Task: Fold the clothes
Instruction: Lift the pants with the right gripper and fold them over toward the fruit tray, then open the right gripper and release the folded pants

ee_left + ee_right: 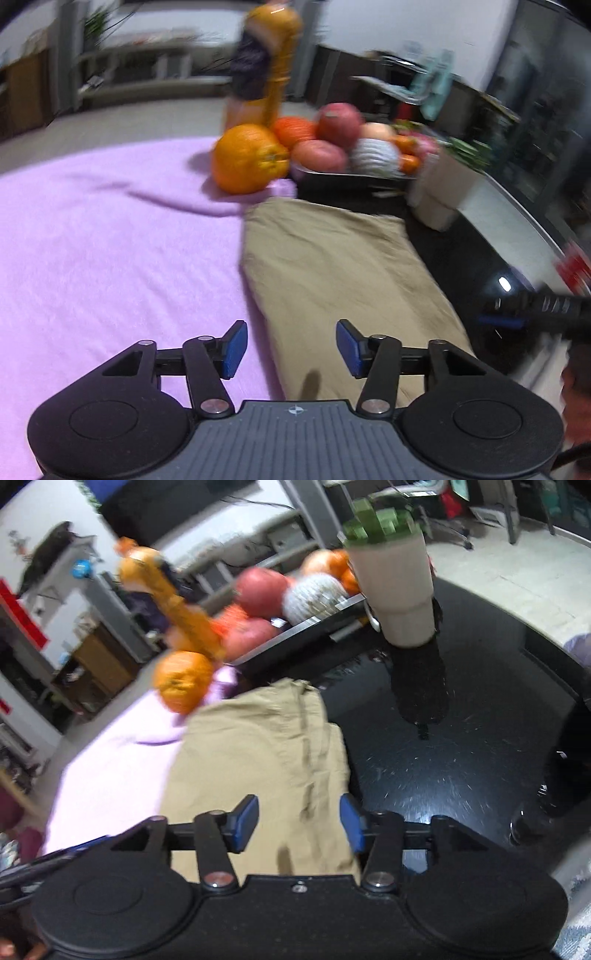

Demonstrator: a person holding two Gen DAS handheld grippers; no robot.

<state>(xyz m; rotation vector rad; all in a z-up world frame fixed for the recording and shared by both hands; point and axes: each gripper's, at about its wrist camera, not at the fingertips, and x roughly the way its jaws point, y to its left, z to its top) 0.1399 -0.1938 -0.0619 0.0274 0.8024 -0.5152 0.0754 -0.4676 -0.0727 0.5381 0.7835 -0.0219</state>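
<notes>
We see folded tan cotton garment [332, 273] flat on glossy black counter [424, 760], beside lilac fleece cloth [110, 236]. Left tool [291, 349], right tool [299, 823] hover released, likely seeking edge grip.

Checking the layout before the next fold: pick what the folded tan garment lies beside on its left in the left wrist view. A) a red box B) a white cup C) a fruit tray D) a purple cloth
D: the tan garment borders the purple cloth along its left edge.
</notes>
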